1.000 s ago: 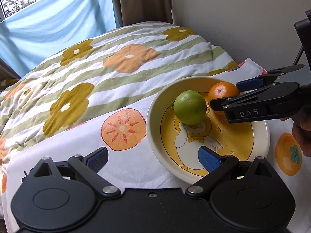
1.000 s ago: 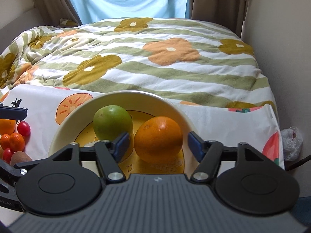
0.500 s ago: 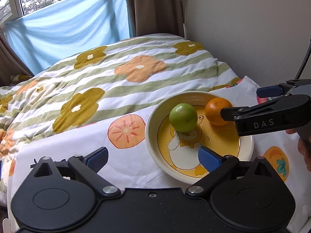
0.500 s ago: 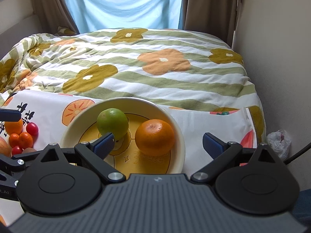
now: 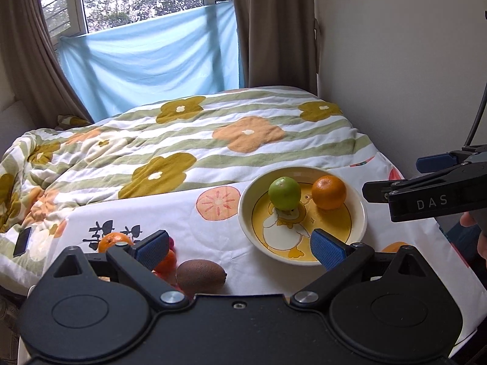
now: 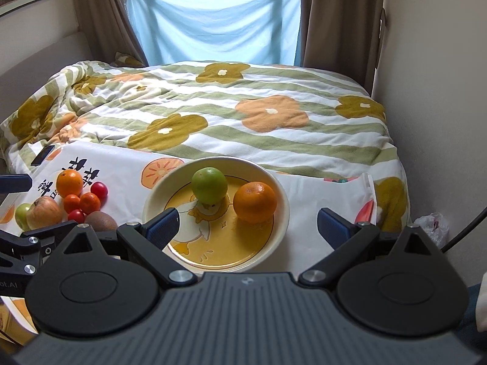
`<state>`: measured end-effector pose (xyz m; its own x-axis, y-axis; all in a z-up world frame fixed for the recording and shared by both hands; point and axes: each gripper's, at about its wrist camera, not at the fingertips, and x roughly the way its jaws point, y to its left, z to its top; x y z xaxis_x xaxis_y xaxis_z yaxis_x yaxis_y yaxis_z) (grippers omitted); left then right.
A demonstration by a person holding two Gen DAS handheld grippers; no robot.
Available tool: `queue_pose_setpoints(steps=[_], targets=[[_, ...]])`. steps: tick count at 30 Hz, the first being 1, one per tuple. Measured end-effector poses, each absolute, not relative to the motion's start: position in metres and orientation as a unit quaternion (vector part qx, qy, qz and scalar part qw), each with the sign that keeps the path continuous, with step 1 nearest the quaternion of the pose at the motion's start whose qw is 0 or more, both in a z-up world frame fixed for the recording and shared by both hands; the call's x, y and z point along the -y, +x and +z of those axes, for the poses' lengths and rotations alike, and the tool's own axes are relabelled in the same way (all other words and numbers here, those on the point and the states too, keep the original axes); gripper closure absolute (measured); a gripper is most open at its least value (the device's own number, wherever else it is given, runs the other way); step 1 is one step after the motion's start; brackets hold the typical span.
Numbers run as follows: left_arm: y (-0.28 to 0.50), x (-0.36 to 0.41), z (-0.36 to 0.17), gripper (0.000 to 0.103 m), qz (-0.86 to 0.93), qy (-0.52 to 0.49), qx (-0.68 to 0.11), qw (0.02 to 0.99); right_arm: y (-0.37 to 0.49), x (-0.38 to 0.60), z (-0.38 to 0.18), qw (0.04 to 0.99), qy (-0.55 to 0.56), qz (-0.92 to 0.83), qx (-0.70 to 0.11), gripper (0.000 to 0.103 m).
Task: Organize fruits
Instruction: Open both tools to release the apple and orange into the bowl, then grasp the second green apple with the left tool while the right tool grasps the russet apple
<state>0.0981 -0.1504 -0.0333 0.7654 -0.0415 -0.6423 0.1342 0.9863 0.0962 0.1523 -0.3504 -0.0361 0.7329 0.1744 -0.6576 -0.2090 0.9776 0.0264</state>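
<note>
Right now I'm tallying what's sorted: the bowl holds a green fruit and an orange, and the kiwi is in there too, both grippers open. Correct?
Not quite. The kiwi is not in the bowl; it lies on the cloth left of it with the other loose fruit, as the right wrist view shows. The green fruit and orange are in the bowl, and the left gripper and right gripper are open.

Daylight is coming through a white-framed window (image 5: 143, 0) half covered by a pale blue cloth (image 6: 213, 18) between brown curtains (image 6: 334, 21), while a striped, flower-patterned quilt (image 6: 231, 115) is lying across the bed beside a plain beige wall (image 5: 401, 60).
</note>
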Motion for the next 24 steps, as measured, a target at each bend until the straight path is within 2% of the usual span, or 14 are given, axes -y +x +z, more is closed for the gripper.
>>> queue_pose_setpoints(steps=[12, 24], targets=[[0.038, 0.123, -0.014, 0.002, 0.044, 0.047, -0.314, 0.947, 0.102, 0.326, -0.013, 0.927, -0.020, 0.176, -0.331, 0.000], [0.015, 0.043, -0.028, 0.002, 0.091, 0.059, -0.318, 0.942, 0.082, 0.246, -0.017, 0.914, -0.008, 0.224, -0.339, 0.000]])
